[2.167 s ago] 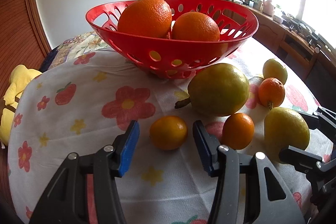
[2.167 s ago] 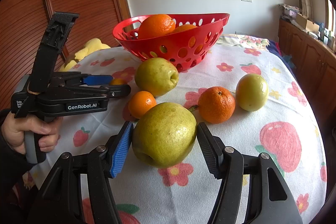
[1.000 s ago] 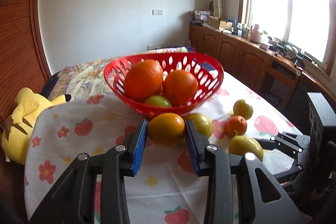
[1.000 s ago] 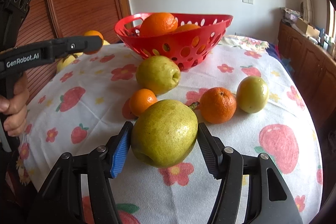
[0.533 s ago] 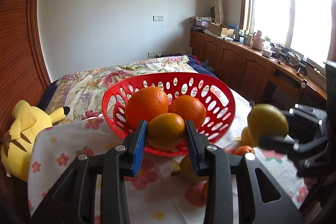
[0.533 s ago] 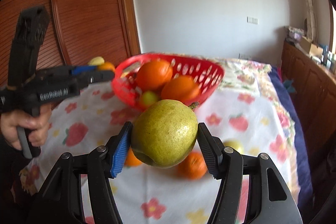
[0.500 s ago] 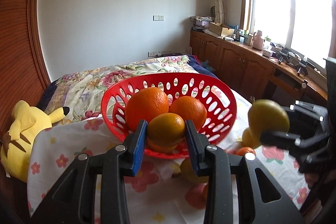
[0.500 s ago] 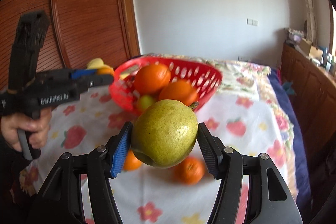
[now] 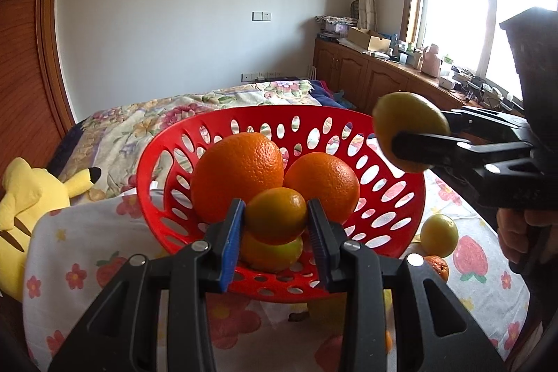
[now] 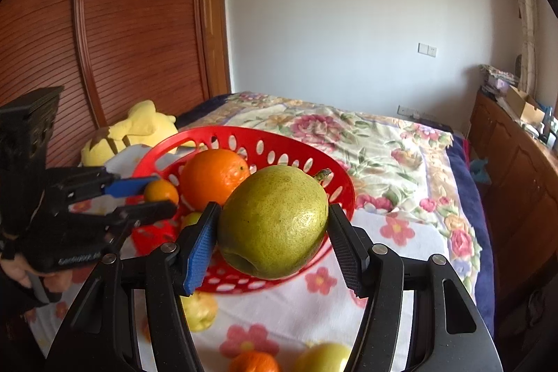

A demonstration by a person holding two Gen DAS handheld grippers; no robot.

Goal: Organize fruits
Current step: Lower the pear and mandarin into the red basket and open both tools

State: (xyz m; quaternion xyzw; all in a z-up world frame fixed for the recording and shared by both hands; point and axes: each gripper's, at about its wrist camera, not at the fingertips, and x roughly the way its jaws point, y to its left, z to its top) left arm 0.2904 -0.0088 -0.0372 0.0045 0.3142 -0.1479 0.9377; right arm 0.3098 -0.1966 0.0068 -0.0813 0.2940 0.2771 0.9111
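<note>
Small orange (image 9: pixel 275 215) clenched in left gripper (image 9: pixel 273 225) above red basket (image 9: pixel 401 197) — right gripper (image 10: pixel 273 232), angled down, grasping pear (image 10: pixel 273 220).

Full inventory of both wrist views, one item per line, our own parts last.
basket: 1, red, perforated, on the floral cloth.
large oranges: 2, orange, in the basket.
small yellow-green fruit: 1, in the basket, under the held orange.
small orange: 1, orange, in the left claw over the basket.
pear: 1, yellow-green, in the right claw at the basket rim.
loose fruit: at least 4, yellow-green and orange, on the cloth beside the basket.
tablecloth: 1, white with flowers and strawberries.
plush toy: 1, yellow, behind the cloth.
bedspread: 1, floral.
cabinets: wooden, cluttered, under the window.
left claw: shut on the small orange.
right claw: shut on the pear.
hand: on the right claw's handle.
</note>
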